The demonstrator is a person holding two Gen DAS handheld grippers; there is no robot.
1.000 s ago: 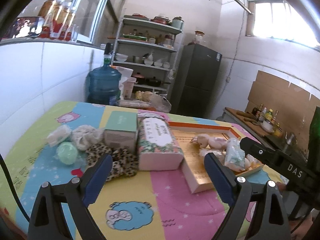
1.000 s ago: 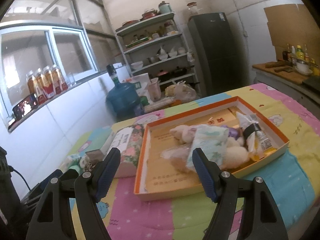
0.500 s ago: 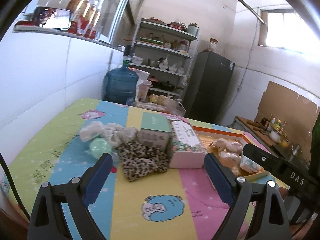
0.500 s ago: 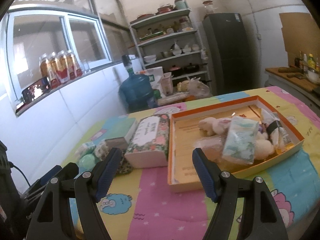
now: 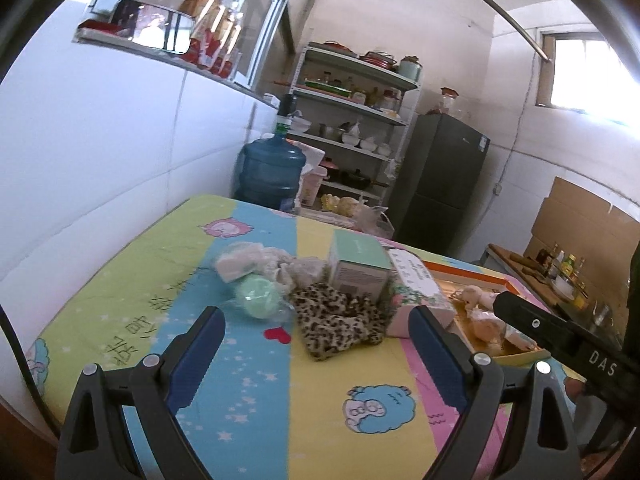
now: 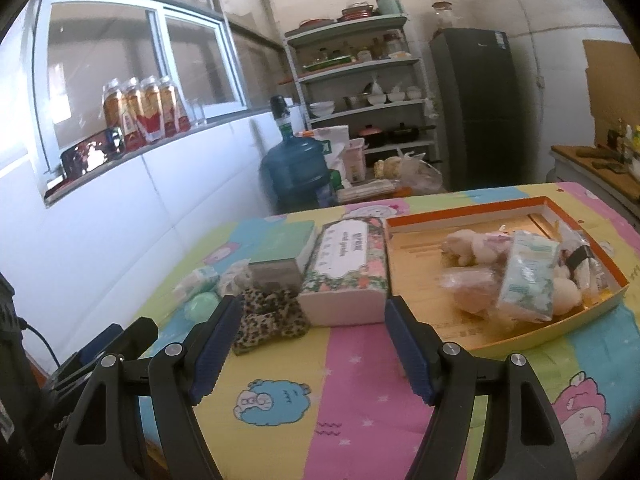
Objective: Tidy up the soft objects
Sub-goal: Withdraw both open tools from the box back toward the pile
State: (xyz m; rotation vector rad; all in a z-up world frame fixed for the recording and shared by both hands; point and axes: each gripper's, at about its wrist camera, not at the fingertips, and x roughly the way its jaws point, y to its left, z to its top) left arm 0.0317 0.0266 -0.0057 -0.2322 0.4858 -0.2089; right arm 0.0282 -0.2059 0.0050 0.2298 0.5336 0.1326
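Note:
A leopard-print cloth (image 5: 340, 320) (image 6: 268, 316) lies on the colourful mat, with a green ball in clear wrap (image 5: 258, 296) (image 6: 202, 306) and pale wrapped bundles (image 5: 260, 262) to its left. Behind it stand a mint box (image 5: 358, 266) (image 6: 280, 254) and a floral tissue pack (image 5: 416, 292) (image 6: 346, 268). An orange-rimmed tray (image 6: 472, 210) (image 5: 468, 270) holds plush toys and a tissue packet (image 6: 528, 276). My left gripper (image 5: 316, 340) hangs open in front of the leopard cloth, nothing between its fingers. My right gripper (image 6: 310, 328) is open and empty short of the tissue pack.
A white wall runs along the table's left side, its ledge carrying bottles (image 6: 144, 110). Beyond the table's far edge are a blue water jug (image 5: 270, 172), a shelf of dishes (image 6: 360, 80) and a dark fridge (image 5: 440, 188). The right tool's black body (image 5: 560, 340) crosses the left view.
Both views have swung left across the table: the tray has slid toward the right edge, and the leopard cloth and green ball now sit between the left fingers. Both grippers stayed open.

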